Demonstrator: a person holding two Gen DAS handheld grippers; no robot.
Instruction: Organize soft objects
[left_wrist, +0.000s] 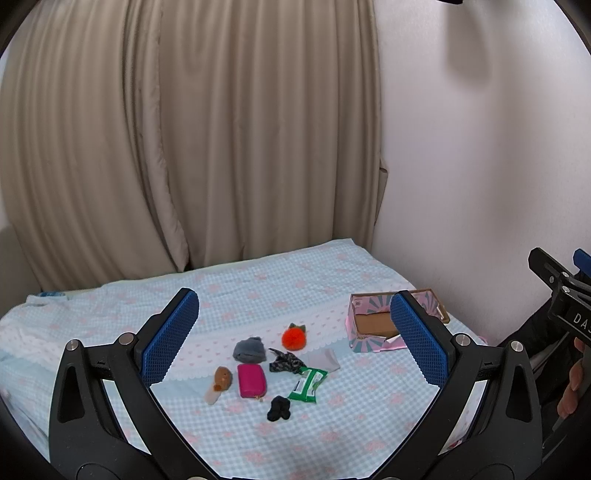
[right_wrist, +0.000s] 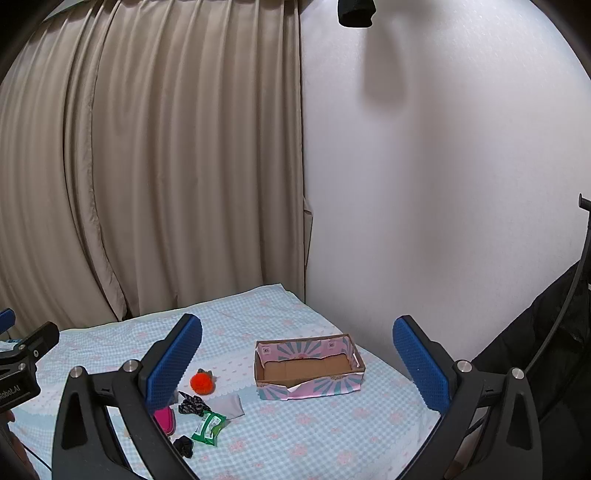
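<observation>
- Left wrist view: left gripper held above the bed, jaws wide apart, nothing btwn them.
- All the soft items show here, clustered mid-bed: orange pom-pom, grey beanie, patterned scrunchie, white cloth, pink pouch, brown plush, green wipes pack, black sock.
- Cardboard box to the right, partly behind the right finger; interior barely seen.
- Right wrist view: right gripper also w/ jaws wide apart, holding nothing.
- Box fully visible, open top, bare cardboard floor, nothing inside, near the wall.
- Pom-pom, scrunchie, wipes pack, sock visible; pouch half hidden by the left finger; beanie and plush not seen here.
</observation>
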